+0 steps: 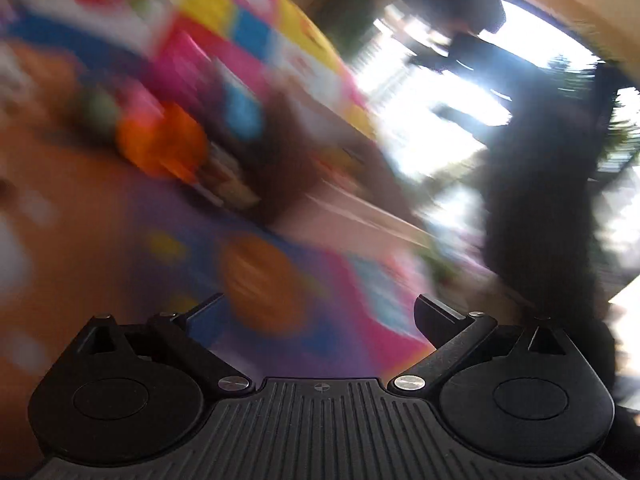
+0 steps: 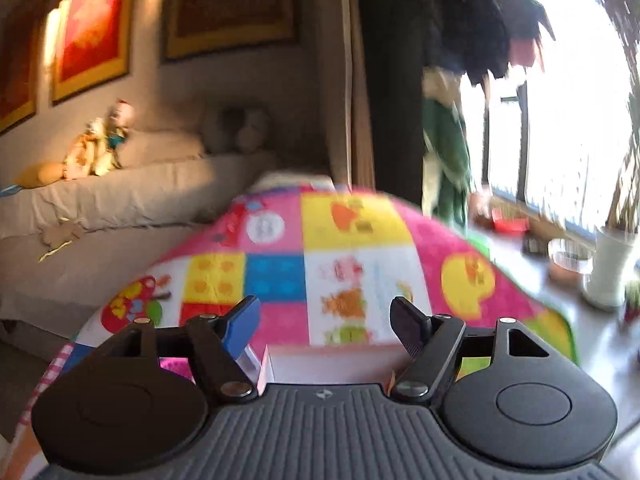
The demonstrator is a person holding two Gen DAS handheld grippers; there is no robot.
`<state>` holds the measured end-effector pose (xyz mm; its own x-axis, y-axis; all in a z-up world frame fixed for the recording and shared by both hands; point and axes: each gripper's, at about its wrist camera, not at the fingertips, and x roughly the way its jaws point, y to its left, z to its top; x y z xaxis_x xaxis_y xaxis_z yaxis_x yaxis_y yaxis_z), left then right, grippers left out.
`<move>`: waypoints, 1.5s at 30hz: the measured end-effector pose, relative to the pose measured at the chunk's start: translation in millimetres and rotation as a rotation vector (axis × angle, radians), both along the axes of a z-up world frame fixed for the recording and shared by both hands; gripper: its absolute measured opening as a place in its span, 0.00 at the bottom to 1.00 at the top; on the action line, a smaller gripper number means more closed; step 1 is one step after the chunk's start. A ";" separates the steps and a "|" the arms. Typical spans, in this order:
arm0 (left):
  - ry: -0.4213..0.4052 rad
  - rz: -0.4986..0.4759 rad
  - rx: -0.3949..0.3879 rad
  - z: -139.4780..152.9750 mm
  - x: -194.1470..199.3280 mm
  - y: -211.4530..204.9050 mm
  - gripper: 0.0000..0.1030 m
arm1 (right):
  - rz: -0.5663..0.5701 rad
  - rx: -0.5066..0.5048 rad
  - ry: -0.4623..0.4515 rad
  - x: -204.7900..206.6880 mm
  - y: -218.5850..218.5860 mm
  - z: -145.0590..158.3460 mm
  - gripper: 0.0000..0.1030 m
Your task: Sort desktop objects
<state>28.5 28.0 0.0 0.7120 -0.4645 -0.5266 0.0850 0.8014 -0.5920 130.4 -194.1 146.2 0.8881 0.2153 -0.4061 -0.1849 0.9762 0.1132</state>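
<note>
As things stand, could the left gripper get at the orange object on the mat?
Probably yes: the left gripper is open and empty, and nothing visibly blocks the orange object ahead to its left, though heavy blur leaves this uncertain.

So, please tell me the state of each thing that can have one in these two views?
left gripper: open, holding nothing
right gripper: open, holding nothing
play mat: spread flat
orange object: too blurred to tell

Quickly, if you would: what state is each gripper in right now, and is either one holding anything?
Left gripper: open, nothing between its fingers; the view is badly blurred.
Right gripper: open, holding nothing, above the colourful play mat.
</note>
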 end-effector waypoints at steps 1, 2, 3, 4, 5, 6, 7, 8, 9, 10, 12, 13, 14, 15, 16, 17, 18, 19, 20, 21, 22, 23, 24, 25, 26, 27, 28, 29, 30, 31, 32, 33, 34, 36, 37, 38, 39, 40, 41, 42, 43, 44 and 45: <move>0.004 0.041 0.032 -2.9 1.9 -2.7 0.98 | 0.012 0.032 0.026 -0.1 0.6 -4.3 0.70; 0.016 0.057 0.024 -7.2 2.1 -7.7 0.99 | 0.023 0.060 0.043 -1.7 1.2 -6.5 0.70; 0.037 0.057 -0.013 -13.3 2.4 -13.9 0.99 | 0.027 0.084 0.048 -4.2 1.4 -7.5 0.70; 0.043 0.053 -0.047 -17.9 0.3 -22.0 1.00 | 0.024 0.101 0.038 -7.6 0.2 -7.5 0.70; 0.019 0.043 -0.062 -18.5 -5.5 -30.9 1.00 | 0.012 0.114 0.019 -12.2 -1.8 -6.2 0.70; 0.038 -0.015 -0.090 -19.7 -6.5 -39.4 1.00 | -0.011 0.123 -0.007 -17.1 -4.6 -4.3 0.70; 0.038 -0.053 -0.101 -21.0 -9.9 -48.2 1.00 | -0.039 0.126 -0.036 -22.3 -8.9 -2.1 0.70; 0.016 -0.054 -0.081 -19.1 -17.8 -57.6 1.00 | -0.074 0.129 -0.066 -27.5 -16.6 -0.1 0.70; -0.009 -0.057 -0.060 -17.9 -21.8 -64.5 1.00 | -0.108 0.139 -0.083 -29.7 -23.9 0.5 0.71; -0.036 -0.055 -0.031 -17.3 -23.0 -70.7 1.00 | -0.124 0.162 -0.082 -32.5 -32.5 1.3 0.71; -0.100 -0.015 0.047 -16.7 -26.8 -77.7 1.00 | -0.125 0.245 -0.061 -43.9 -53.6 2.2 0.72; -0.123 0.004 0.075 -18.9 -27.3 -81.8 1.00 | -0.121 0.277 -0.057 -50.0 -61.6 1.7 0.75; -0.111 0.005 0.069 -21.3 -25.9 -84.8 1.00 | -0.123 0.302 -0.057 -56.6 -69.0 1.7 0.76; -0.085 -0.007 0.028 -25.5 -22.5 -85.4 1.00 | -0.130 0.326 -0.064 -64.4 -76.5 2.1 0.78; -0.069 -0.031 -0.014 -27.8 -22.2 -87.0 1.00 | -0.139 0.349 -0.074 -71.1 -83.9 2.9 0.80; -0.076 -0.069 -0.035 -24.1 -27.0 -88.3 1.00 | -0.144 0.371 -0.084 -76.6 -90.6 4.1 0.81; -0.057 -0.143 -0.069 -25.0 -26.1 -92.6 1.00 | -0.149 0.386 -0.093 -79.5 -96.6 5.7 0.83; -0.019 -0.220 -0.115 -26.0 -26.0 -95.6 1.00 | -0.157 0.391 -0.106 -81.2 -102.0 7.9 0.84; 0.001 -0.261 -0.126 -23.8 -27.1 -96.9 1.00 | -0.173 0.380 -0.124 -81.6 -105.8 9.6 0.85; 0.025 -0.295 -0.108 -21.0 -26.2 -96.5 1.00 | -0.188 0.358 -0.138 -82.9 -108.1 9.5 0.89; 0.055 -0.338 -0.061 -15.5 -24.2 -93.2 1.00 | -0.204 0.333 -0.147 -81.6 -108.9 8.7 0.92; 0.064 -0.364 -0.019 -10.0 -23.5 -87.2 1.00 | -0.213 0.304 -0.149 -79.4 -108.4 6.8 0.93; 0.065 -0.373 0.034 -2.0 -27.7 -75.7 1.00 | -0.209 0.261 -0.142 -76.5 -106.6 3.3 0.94; 0.067 -0.361 0.104 7.4 -32.7 -62.8 1.00 | -0.201 0.224 -0.134 -73.8 -104.6 -1.6 0.94; 0.074 -0.340 0.171 17.8 -36.3 -50.3 1.00 | -0.192 0.190 -0.127 -71.4 -101.6 -7.6 0.94; 0.084 -0.304 0.234 29.6 -37.2 -30.2 1.00 | -0.176 0.147 -0.119 -69.4 -96.1 -15.7 0.94; 0.095 -0.269 0.272 40.8 -38.7 -12.1 1.00 | -0.156 0.105 -0.116 -69.2 -88.5 -23.0 0.94; 0.105 -0.226 0.311 51.9 -37.9 6.0 1.00 | -0.132 0.056 -0.118 -70.4 -78.0 -30.7 0.94; 0.107 -0.173 0.358 63.6 -38.7 24.2 1.00 | -0.099 0.006 -0.121 -72.5 -64.3 -38.3 0.94; 0.103 -0.106 0.417 76.0 -38.8 40.9 1.00 | -0.055 -0.036 -0.123 -75.2 -50.7 -45.0 0.94; 0.088 -0.031 0.475 87.1 -39.2 56.1 1.00 | -0.003 -0.066 -0.121 -78.5 -36.7 -50.8 0.94; 0.070 0.035 0.512 94.2 -40.7 67.0 1.00 | 0.067 -0.089 -0.116 -80.7 -21.0 -56.5 0.94; 0.047 0.111 0.535 100.6 -42.3 81.7 1.00 | 0.124 -0.104 -0.113 -82.6 -6.8 -61.1 0.92; 0.016 0.221 0.524 104.0 -43.5 103.0 1.00 | 0.237 -0.147 -0.100 -84.2 23.2 -71.3 0.77; 0.017 0.253 0.502 101.0 -40.8 111.5 1.00 | 0.283 -0.179 -0.083 -82.2 37.0 -77.3 0.59; 0.027 0.275 0.475 95.5 -36.8 117.8 1.00 | 0.317 -0.212 -0.061 -79.6 49.6 -82.9 0.52; 0.033 0.291 0.451 88.7 -33.8 120.6 1.00 | 0.341 -0.243 -0.041 -77.0 61.8 -89.5 0.46; 0.035 0.306 0.429 79.9 -30.5 122.7 1.00 | 0.355 -0.270 -0.030 -75.0 72.2 -95.5 0.45; 0.032 0.319 0.415 70.4 -26.1 122.8 1.00 | 0.365 -0.300 -0.024 -73.9 81.1 -101.2 0.45; 0.026 0.327 0.412 60.3 -19.1 121.1 1.00 | 0.366 -0.335 -0.023 -72.2 90.4 -107.1 0.45; 0.014 0.332 0.417 54.8 -16.8 119.2 1.00 | 0.362 -0.367 -0.026 -70.1 97.9 -112.7 0.45; -0.002 0.337 0.431 50.8 -14.7 118.0 1.00 | 0.360 -0.399 -0.028 -68.5 104.8 -117.1 0.45; -0.022 0.346 0.457 46.1 -10.6 112.4 1.00 | 0.364 -0.426 -0.025 -66.1 112.4 -121.3 0.45</move>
